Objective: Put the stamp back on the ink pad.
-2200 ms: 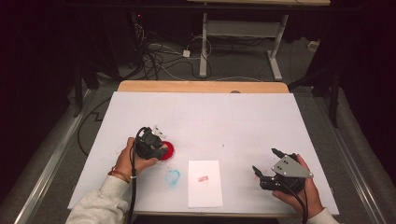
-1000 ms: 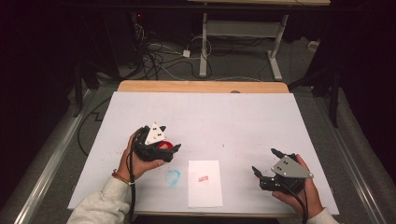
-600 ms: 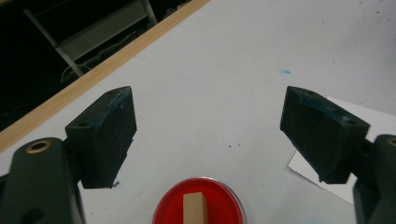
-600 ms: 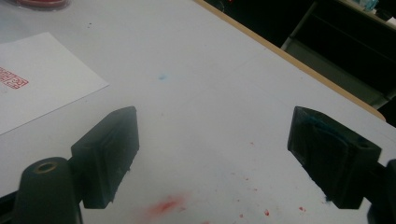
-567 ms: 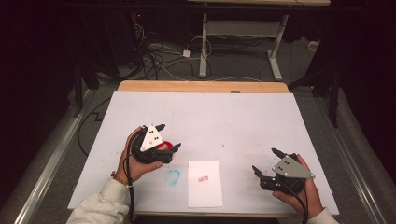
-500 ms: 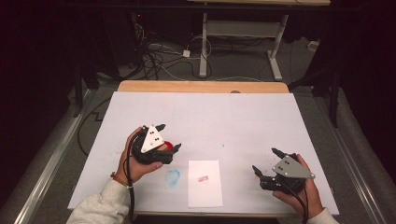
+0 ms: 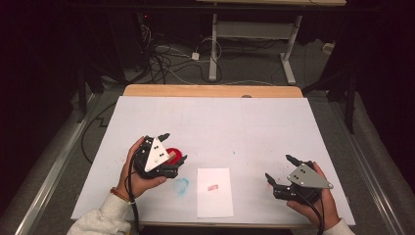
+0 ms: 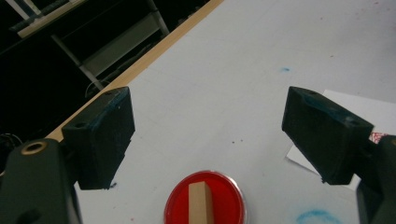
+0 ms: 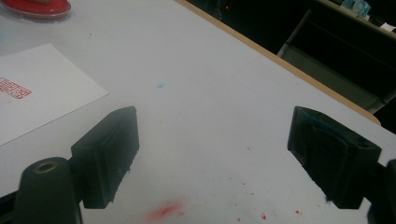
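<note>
A round red ink pad (image 7: 178, 152) lies on the white table left of centre, with a small wooden stamp block (image 8: 201, 201) resting on its top. My left gripper (image 7: 174, 147) hovers over the pad, and its jaws stand wide open on either side of the pad without touching it. In the left gripper view the red pad (image 8: 225, 195) sits low between the open left gripper (image 8: 210, 135). A white paper sheet (image 7: 214, 192) with a red stamp mark (image 7: 212, 187) lies near the front edge. My right gripper (image 7: 279, 167) rests open at the front right, holding nothing.
A blue smear (image 7: 181, 186) marks the table between pad and paper. Red specks and a red smear (image 9: 163, 210) lie by the right gripper (image 9: 215, 154). The table's wooden far edge (image 7: 210, 90) borders a dark floor with cables and a desk frame.
The left gripper has tipped back from the red pad, so its grey plate now faces up and its jaws point right. The right gripper has hardly moved.
</note>
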The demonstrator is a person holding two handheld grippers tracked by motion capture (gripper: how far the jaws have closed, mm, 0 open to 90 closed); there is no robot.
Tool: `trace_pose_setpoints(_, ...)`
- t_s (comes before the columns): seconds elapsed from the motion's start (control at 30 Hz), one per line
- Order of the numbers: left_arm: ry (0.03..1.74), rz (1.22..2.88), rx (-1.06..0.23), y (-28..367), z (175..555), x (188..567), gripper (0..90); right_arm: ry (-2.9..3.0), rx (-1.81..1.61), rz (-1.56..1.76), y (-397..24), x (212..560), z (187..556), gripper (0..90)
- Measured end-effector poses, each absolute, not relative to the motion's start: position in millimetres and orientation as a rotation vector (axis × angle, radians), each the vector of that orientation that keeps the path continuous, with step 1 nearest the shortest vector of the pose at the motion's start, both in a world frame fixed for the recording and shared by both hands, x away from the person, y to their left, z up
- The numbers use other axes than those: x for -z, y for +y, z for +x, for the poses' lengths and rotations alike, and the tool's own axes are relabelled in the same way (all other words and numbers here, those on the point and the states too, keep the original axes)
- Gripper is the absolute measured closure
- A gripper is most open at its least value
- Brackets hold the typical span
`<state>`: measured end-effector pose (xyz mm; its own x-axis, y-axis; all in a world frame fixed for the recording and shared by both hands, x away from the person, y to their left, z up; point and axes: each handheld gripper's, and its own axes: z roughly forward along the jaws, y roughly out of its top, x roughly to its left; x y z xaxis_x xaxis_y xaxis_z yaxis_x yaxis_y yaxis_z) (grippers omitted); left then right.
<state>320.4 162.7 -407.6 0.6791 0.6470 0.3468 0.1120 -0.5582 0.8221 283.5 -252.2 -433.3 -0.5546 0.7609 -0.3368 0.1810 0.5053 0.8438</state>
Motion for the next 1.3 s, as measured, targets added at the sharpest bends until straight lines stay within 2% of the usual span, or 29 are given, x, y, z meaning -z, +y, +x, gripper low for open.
trace_pose_setpoints(0.97, 0.584, 2.085, -0.874, 188, 298, 428, 16.6, 2.014, -1.018, 0.772, -252, 434, 277, 16.9)
trace_pose_setpoints(1.3, 0.616, 2.115, -0.838, 206, 293, 442, 16.6, 2.015, -1.01, 0.773, -252, 435, 277, 16.9)
